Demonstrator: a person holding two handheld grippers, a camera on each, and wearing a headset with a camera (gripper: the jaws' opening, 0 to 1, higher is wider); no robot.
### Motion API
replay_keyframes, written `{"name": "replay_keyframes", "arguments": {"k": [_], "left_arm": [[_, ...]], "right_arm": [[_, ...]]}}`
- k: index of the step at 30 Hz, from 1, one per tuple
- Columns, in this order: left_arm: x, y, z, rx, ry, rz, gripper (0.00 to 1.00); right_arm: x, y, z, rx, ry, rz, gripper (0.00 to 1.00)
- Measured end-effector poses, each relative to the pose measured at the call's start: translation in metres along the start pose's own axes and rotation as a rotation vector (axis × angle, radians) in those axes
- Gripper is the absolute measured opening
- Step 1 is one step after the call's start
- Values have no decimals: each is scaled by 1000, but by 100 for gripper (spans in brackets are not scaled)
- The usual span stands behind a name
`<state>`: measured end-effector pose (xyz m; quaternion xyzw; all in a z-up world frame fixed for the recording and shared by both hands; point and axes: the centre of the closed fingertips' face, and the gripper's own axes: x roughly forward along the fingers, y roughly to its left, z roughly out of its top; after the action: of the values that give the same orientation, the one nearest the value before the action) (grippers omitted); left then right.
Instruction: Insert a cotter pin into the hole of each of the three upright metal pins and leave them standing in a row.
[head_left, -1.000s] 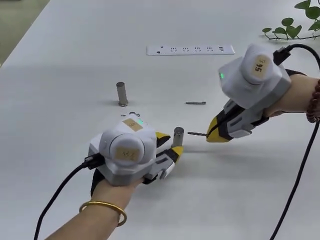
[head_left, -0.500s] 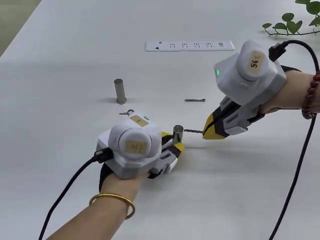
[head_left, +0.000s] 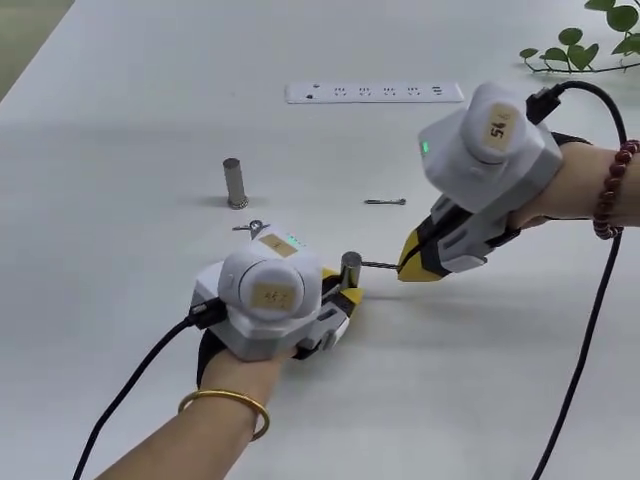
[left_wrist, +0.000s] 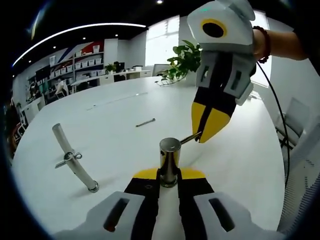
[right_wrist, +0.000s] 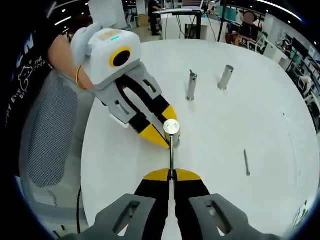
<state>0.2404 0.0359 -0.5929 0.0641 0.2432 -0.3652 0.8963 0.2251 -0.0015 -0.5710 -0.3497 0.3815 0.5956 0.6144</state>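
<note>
I counted three short grey metal cylinder pins (right_wrist: 171, 127) (right_wrist: 191, 86) (right_wrist: 226, 77) and three thin steel cotter pins (head_left: 378, 265) (head_left: 385, 202) (left_wrist: 70, 158) on the one white bench (head_left: 120, 120). My own tools came to two, a white-bodied left gripper (head_left: 343, 285) and a white-bodied right gripper (head_left: 410, 268), both with yellow-tipped black jaws, and there were two black cables (head_left: 120, 390) (head_left: 590, 350), one to each. Besides those I counted one flat white power strip (head_left: 375, 93), one green leafy plant sprig (head_left: 585, 45), one gold bangle (head_left: 222, 410) and one dark red bead bracelet (head_left: 612, 190).
</note>
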Motion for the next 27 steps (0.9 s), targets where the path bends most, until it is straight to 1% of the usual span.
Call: {"name": "replay_keyframes", "arguments": {"k": [10,13,18,21,23,27], "left_arm": [[1,1,0,-1,1,-1,10],[2,1,-2,8,8,4,10],[3,1,-5,5,22,8,10],[3,1,-5,5,22,13,10],[3,1,-5,14,22,14,10],[3,1,-5,12,21,15,10]], "right_arm": [[1,-1,2,-20,21,1,0],[1,-3,1,-31,45,-5,0],[2,-2,8,-40,52,-3,0],[2,-3,6,-40,64,-8,0],[2,-3,8,-35,60,-3,0],[3,-2,12,-35,52,-2,0]]}}
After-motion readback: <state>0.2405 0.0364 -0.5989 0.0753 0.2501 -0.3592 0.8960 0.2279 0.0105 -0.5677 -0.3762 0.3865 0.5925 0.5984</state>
